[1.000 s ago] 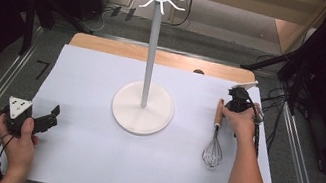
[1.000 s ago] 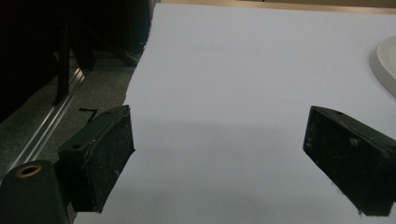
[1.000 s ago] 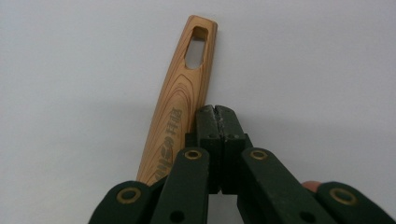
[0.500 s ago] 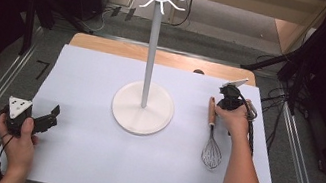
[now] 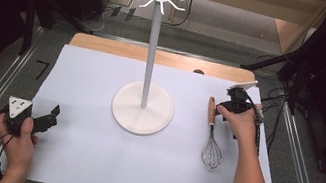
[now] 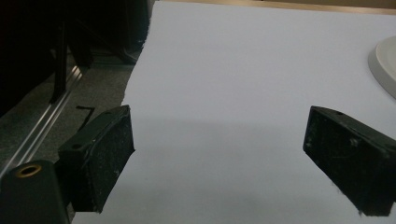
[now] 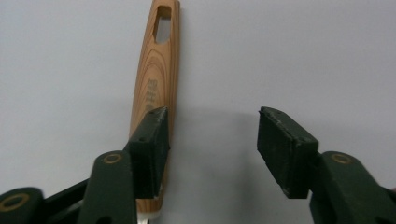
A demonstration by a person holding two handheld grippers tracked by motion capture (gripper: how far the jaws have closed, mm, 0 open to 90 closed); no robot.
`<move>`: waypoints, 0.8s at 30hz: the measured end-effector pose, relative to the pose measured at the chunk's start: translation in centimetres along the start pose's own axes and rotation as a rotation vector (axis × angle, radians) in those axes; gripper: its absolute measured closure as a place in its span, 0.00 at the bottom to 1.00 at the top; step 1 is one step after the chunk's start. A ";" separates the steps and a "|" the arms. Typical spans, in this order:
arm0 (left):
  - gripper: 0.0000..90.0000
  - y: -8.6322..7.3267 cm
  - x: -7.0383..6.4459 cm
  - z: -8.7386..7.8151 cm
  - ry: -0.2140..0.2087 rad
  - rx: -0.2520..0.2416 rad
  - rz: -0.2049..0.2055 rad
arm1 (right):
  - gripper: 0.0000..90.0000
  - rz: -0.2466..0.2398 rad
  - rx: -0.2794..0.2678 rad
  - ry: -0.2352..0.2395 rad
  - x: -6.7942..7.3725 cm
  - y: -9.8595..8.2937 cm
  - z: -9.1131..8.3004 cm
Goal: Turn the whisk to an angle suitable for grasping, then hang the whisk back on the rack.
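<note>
Right gripper: jaws spread, gripping nothing; the left jaw overlaps the wooden handle, the right jaw stands clear over bare sheet.
Whisk: lies flat just left of the right gripper, handle pointing away, wire head nearer the person.
Risk: closing now would likely miss, since the handle sits under one jaw rather than between both; the jaw could nudge it sideways.
Writing: small dark print on the handle, too blurred to read.
Hook stand: farther left, well apart.
Left gripper: jaws wide apart, idle over the white sheet.
</note>
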State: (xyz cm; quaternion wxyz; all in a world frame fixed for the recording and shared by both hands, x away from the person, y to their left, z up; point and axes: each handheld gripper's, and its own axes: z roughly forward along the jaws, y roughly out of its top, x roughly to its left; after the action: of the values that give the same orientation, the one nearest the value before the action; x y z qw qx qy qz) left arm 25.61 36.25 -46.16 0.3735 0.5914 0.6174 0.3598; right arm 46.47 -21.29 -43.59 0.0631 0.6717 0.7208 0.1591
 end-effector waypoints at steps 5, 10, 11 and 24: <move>0.10 0.0 0.0 0.0 0.000 -0.001 0.003 | 0.43 0.010 0.025 0.010 -0.1 -0.9 -0.7; 0.10 0.0 -0.1 0.0 0.003 -0.002 0.005 | 0.42 0.005 0.040 0.023 0.1 -1.8 -1.2; 0.10 0.0 -0.1 0.0 0.004 -0.002 0.005 | 0.42 0.009 0.045 0.023 0.2 -2.1 -1.3; 0.10 0.0 -0.1 0.0 0.005 0.000 0.014 | 0.47 -0.004 0.100 0.061 1.0 -4.0 -1.8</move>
State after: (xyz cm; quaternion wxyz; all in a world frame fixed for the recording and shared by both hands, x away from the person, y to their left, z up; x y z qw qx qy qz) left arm 25.59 36.16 -46.16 0.3697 0.5949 0.6140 0.3639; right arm 42.03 -20.72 -43.00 0.0078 0.6674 0.7307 0.1433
